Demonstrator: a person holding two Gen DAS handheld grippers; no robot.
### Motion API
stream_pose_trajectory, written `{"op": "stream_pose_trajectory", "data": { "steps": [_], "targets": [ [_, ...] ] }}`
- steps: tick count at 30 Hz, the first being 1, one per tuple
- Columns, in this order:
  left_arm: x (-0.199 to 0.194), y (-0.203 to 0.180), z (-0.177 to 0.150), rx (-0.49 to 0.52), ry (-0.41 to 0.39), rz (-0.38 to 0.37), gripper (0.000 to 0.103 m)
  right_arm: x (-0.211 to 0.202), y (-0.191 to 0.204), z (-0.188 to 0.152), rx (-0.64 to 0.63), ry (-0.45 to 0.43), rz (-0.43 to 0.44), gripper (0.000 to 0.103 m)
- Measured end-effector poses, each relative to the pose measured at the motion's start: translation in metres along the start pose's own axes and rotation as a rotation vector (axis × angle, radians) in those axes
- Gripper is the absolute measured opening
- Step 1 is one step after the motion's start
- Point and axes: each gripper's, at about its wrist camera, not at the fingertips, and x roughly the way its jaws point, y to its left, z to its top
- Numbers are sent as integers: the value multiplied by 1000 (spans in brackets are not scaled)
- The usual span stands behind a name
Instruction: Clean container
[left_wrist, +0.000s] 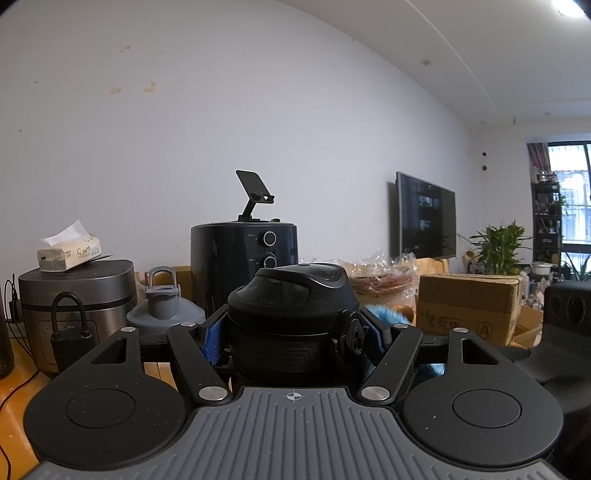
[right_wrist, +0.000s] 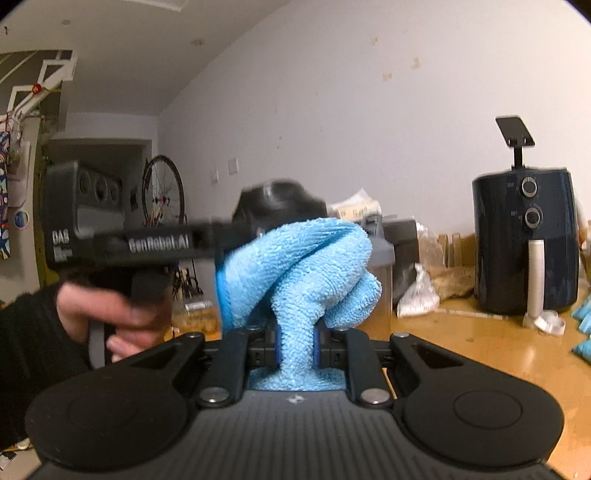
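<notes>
A black container (left_wrist: 295, 295) with a flip lid stands upright between the blue pads (left_wrist: 213, 341) of my left gripper (left_wrist: 291, 332), which is shut on its body. A fluffy light-blue cloth (right_wrist: 295, 266) bulges out of my right gripper (right_wrist: 295, 343), shut on its lower part. In the right wrist view the cloth lies against the near side of the container (right_wrist: 280, 206), which is blurred and partly hidden behind it. A person's hand (right_wrist: 110, 314) in a dark sleeve holds the left gripper (right_wrist: 147, 243). A bit of the cloth (left_wrist: 388, 314) peeks out behind the container's right side.
On the wooden table (right_wrist: 480, 343) stand a dark air fryer (left_wrist: 243, 258) with a phone stand on top, a rice cooker (left_wrist: 74, 295) with a tissue pack (left_wrist: 70, 251), a grey bottle (left_wrist: 166, 306) and a cardboard box (left_wrist: 469, 306). A television (left_wrist: 424, 218) hangs at the right.
</notes>
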Motion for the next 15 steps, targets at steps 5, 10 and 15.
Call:
{"op": "stream_pose_trajectory", "data": {
  "steps": [5,10,15],
  "targets": [
    [-2,3,-1,-4,-1,0,68,-3,3,7,-3,-25,2,10],
    [-2,4,-2,-4,-6,0,68,-3,2,7,5,-26,2,10],
    [-3,6,-2,-2,-9,0,68,-4,1,6,1,-20,2,10]
  ]
}}
